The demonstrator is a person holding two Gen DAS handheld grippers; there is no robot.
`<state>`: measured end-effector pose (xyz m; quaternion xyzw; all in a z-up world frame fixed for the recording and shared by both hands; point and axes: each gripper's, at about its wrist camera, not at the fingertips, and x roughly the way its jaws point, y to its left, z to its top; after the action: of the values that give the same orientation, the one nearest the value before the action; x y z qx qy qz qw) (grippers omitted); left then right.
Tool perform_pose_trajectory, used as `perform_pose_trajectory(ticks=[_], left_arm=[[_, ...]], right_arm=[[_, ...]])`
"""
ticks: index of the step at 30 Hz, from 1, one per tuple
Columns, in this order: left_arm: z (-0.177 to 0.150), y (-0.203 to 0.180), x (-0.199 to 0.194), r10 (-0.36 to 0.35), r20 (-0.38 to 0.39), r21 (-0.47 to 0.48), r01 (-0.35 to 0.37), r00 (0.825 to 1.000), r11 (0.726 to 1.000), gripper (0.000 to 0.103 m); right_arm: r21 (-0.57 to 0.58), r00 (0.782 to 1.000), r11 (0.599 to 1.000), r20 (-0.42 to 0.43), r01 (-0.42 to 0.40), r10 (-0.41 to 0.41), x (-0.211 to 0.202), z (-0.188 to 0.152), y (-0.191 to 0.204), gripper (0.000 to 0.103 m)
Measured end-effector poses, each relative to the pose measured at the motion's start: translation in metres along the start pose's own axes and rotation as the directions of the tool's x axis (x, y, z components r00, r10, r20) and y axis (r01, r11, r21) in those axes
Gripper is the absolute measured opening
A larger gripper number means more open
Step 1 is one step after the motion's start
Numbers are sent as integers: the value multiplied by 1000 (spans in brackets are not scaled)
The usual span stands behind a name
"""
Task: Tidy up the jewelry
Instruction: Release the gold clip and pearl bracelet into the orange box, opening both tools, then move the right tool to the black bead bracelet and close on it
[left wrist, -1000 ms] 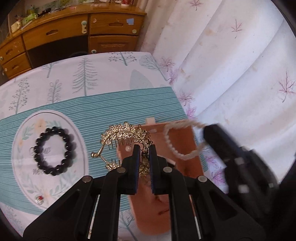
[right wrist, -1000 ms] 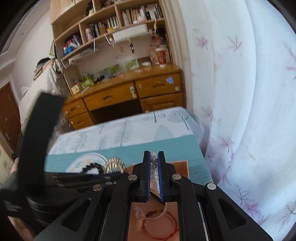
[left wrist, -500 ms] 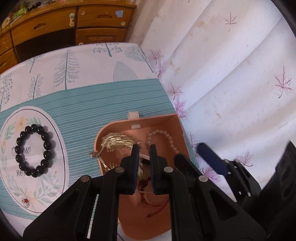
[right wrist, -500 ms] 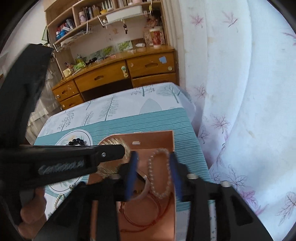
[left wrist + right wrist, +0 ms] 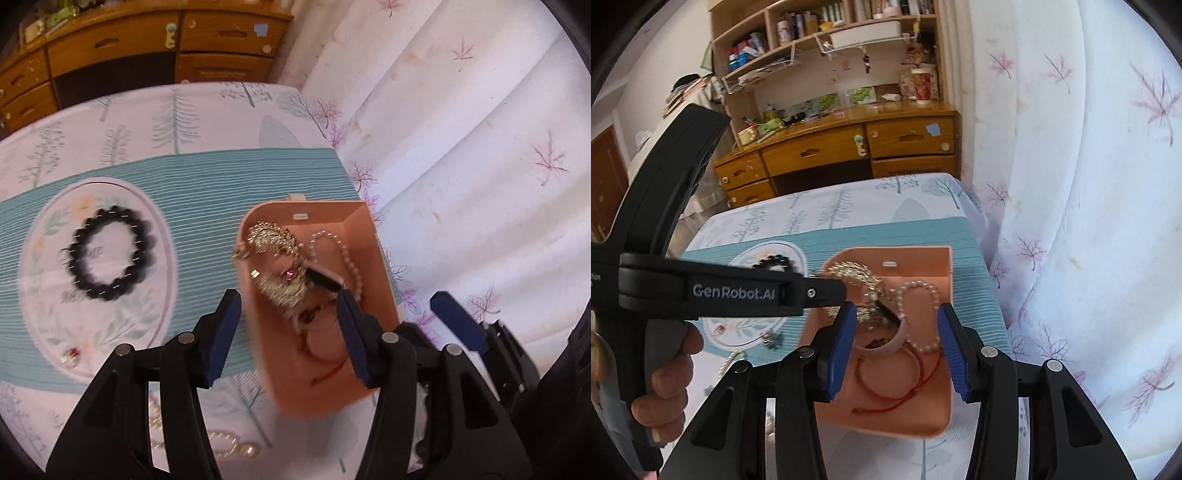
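Blue-padded fingers of the left gripper [image 5: 286, 325] stand spread wide and hold nothing, angled down over the near left wall of the pink tray [image 5: 380, 266], where the gold hair comb [image 5: 280, 258] and pearl bracelet [image 5: 918, 314] lie. Beside it, the right gripper [image 5: 897, 336] hovers above the tray, equally wide and unladen.

"GenRobot.AI" in white stands on the left gripper [image 5: 827, 291] body, left of frame; oval mat [image 5: 44, 314] lettering unreadable.
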<state>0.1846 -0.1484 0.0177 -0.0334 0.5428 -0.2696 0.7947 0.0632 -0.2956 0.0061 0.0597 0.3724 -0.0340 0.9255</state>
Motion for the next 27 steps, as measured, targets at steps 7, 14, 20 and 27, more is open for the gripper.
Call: perform_pose_trajectory(ticks=[7,14,20,27], left_arm=[[-19,9,-54,27,46,-1,-27,999,1000,51],[-43,18,-109,68,102,19,-70,992,997,51],[-52,32,-145,89,142,14,-91,986,996,51],[-54,62,-167,149,170,-8,-150,974,989,51]], right_arm=[[-60,997,996,3,-72,72,-54,18,27,46],[-191,996,979,43,-73,83,-117,54,63,49],[-231,991,967,57,-104,120,-160,109,91,50],[-226,984,958,-18,-178,179,-164,153,128,50]])
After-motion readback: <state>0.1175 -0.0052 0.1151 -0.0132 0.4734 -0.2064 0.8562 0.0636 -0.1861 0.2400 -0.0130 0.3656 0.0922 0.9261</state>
